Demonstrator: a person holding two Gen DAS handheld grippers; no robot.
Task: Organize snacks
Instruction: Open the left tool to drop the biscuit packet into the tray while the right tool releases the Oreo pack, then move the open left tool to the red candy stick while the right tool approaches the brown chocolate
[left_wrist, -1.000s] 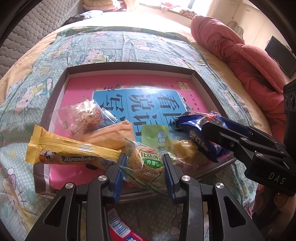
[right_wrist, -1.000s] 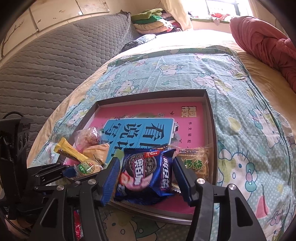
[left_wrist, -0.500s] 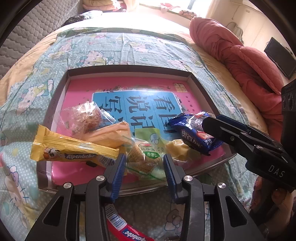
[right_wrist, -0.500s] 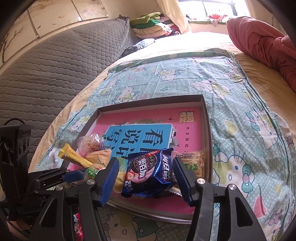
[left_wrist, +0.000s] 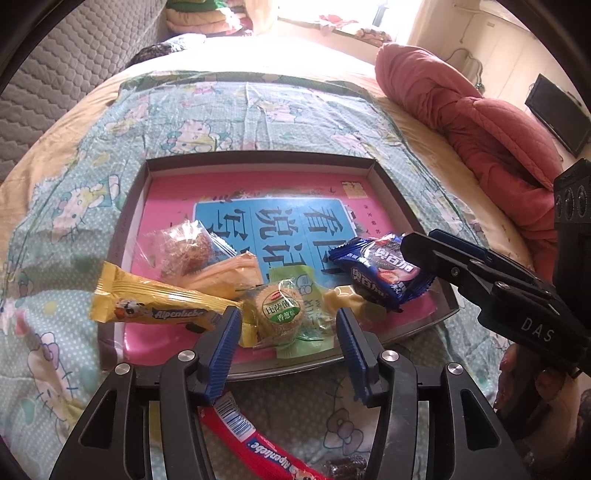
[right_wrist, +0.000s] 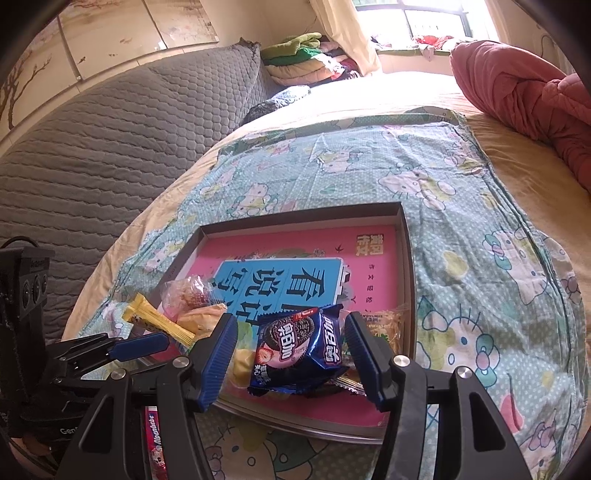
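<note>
The left gripper (left_wrist: 288, 330) has just been opening, its jaws now spread clear of the green-labelled round biscuit (left_wrist: 279, 314) lying between them in the tray (left_wrist: 258, 161). The right gripper (right_wrist: 290, 341) pinches a blue Oreo packet (right_wrist: 299, 350) above the tray's near edge. A red Alpenliebe stick (left_wrist: 255, 441) lies on the bed, its long axis slanting beneath the left gripper, the nearer one; its yellow twin (left_wrist: 155, 308) overhangs the tray's left rim.

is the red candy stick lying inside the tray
No, the red candy stick lies on the patterned bedsheet, outside the near rim of the tray, under the left gripper.
</note>
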